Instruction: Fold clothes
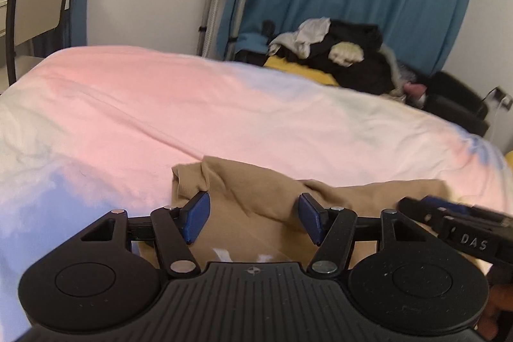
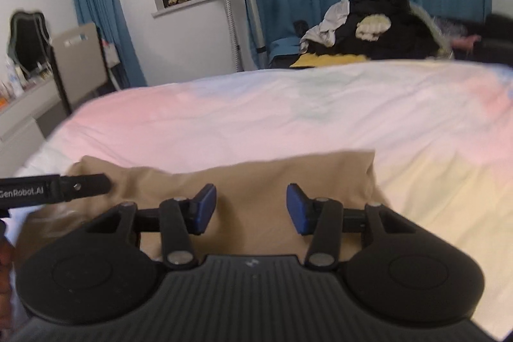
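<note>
I see the tan garment (image 1: 243,191) lying rumpled on the bed (image 1: 128,104), at its near edge. My left claw (image 1: 253,218) hangs over the garment, blue pads spread wide, gripping nothing. My right claw (image 2: 251,207) is above the garment's smoother right part, also wide apart and empty.

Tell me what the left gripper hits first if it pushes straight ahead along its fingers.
Most likely the tan garment: its bunched fold lies between and just beyond the open left gripper. Past that is only the pastel bedcover. Depth is hard to judge.
</note>
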